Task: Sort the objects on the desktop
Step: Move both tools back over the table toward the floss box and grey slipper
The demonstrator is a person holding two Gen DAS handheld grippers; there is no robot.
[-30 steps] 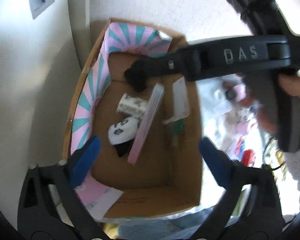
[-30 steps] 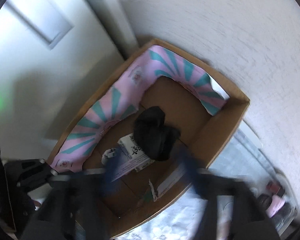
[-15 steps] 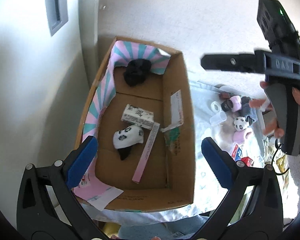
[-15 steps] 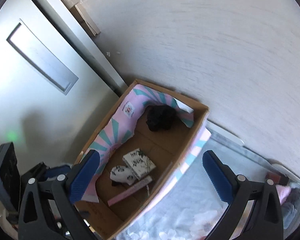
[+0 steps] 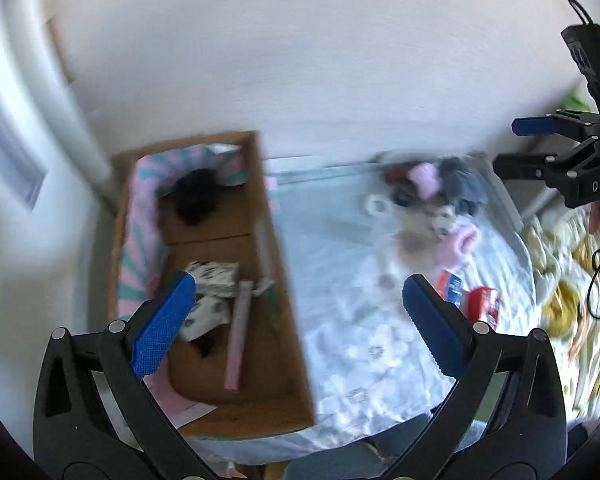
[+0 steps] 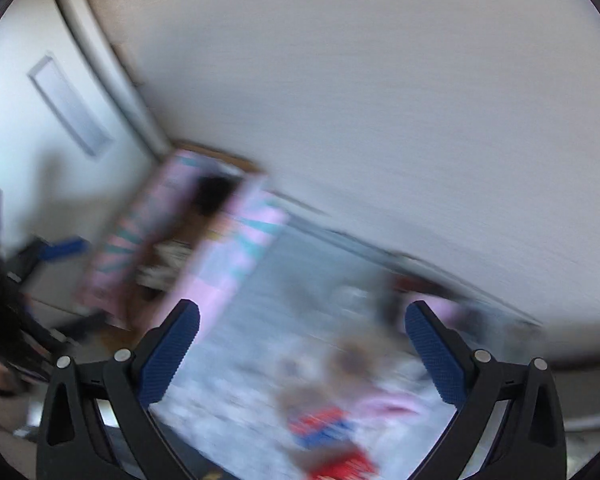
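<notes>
A cardboard box [image 5: 288,320] lined with pink and teal paper is seen on a pale floral cloth [image 5: 364,320], holding a black bundle [image 5: 194,200], a patterned packet [image 5: 216,276] and a pink strip [image 5: 238,340]. Blurred small objects [image 5: 440,200] are piled well apart from it. Both the left gripper [image 5: 296,324] and the right gripper [image 6: 300,344] are spread wide and empty. "DAS" is printed on the right gripper's body [image 5: 588,186].
</notes>
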